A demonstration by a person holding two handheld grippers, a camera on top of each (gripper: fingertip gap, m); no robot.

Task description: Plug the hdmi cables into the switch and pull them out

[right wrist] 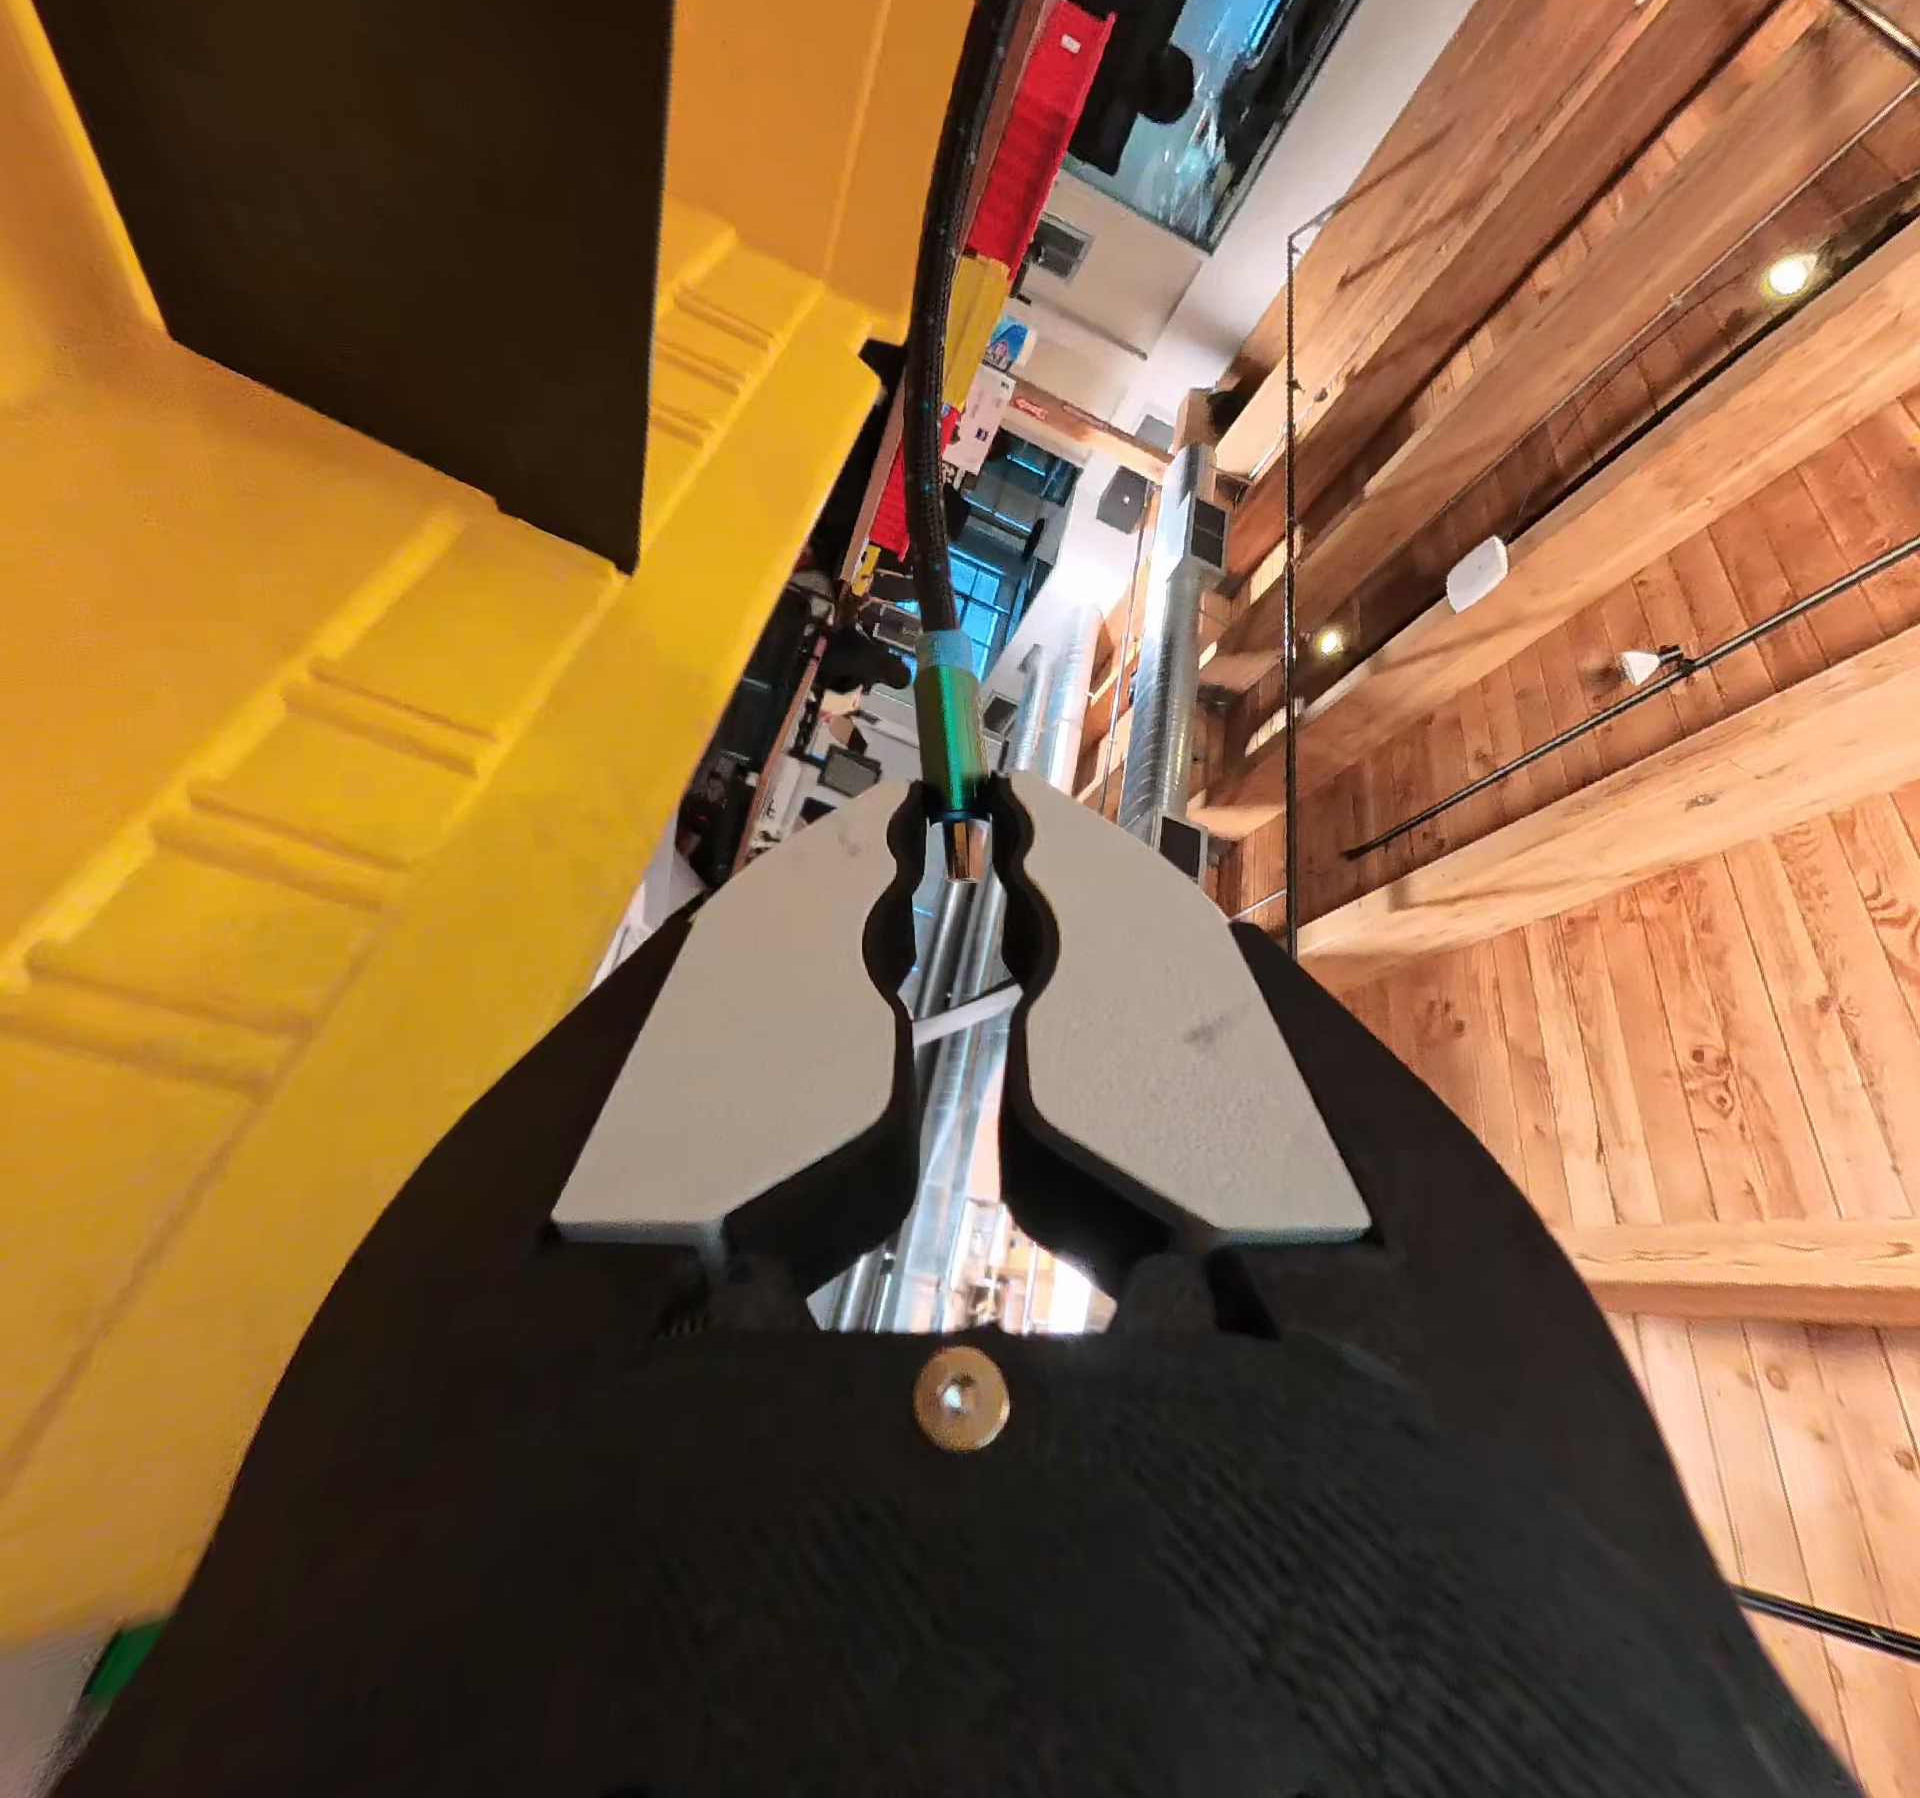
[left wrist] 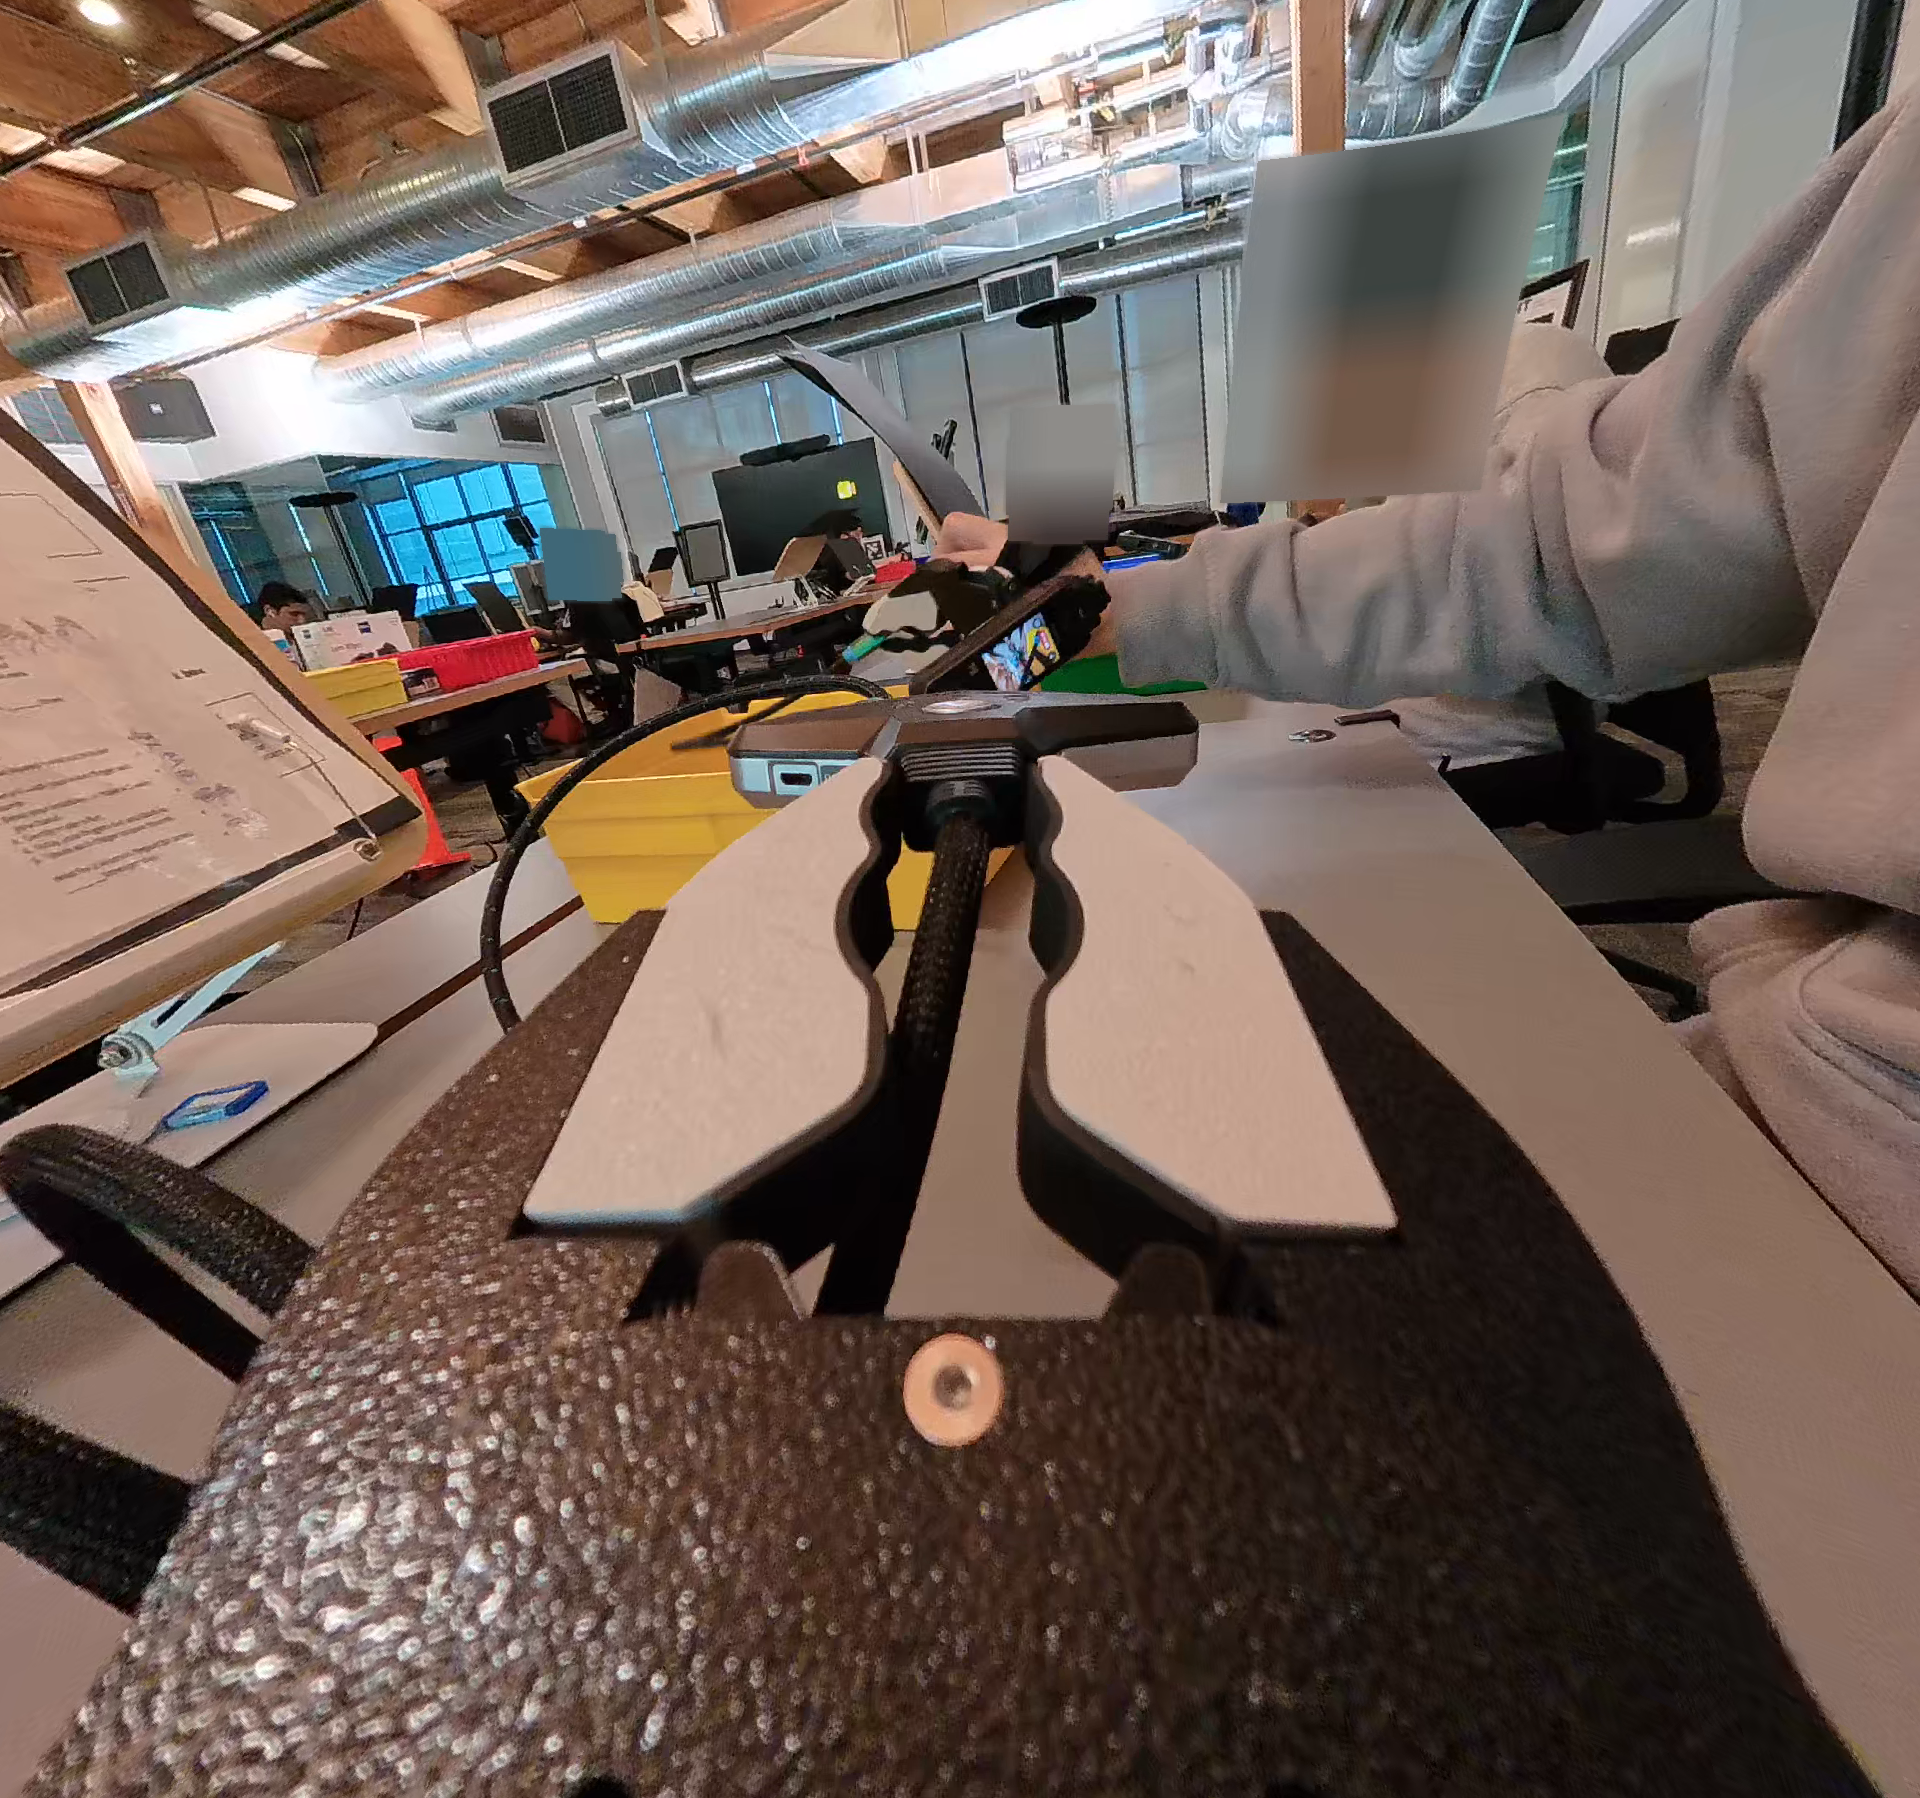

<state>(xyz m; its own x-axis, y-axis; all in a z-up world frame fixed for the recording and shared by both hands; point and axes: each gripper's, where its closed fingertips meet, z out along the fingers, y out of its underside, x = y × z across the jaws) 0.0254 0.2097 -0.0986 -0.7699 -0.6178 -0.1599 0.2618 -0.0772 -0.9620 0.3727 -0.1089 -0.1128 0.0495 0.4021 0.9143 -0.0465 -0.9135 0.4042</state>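
Note:
A dark grey switch (left wrist: 1101, 725) lies on the grey table (left wrist: 1351, 875) just ahead of my left gripper (left wrist: 961, 787). The left gripper is shut on a black HDMI plug (left wrist: 961, 769) that sits against the switch's near face; its black braided cable (left wrist: 940, 938) runs back between the fingers. An empty port (left wrist: 795, 780) shows to the plug's left. My right gripper (right wrist: 961, 798) is shut on a green plug with a silver tip (right wrist: 954, 772); its braided cable (right wrist: 935, 398) leads away. In the left wrist view the right gripper (left wrist: 935, 616) is held beyond the switch.
A yellow bin (left wrist: 644, 834) stands behind and left of the switch and fills the left of the right wrist view (right wrist: 312, 709). A board with papers (left wrist: 156, 761) leans at the left. A person's grey sleeve (left wrist: 1455, 585) reaches in from the right. A cable loop (left wrist: 520, 844) arcs on the left.

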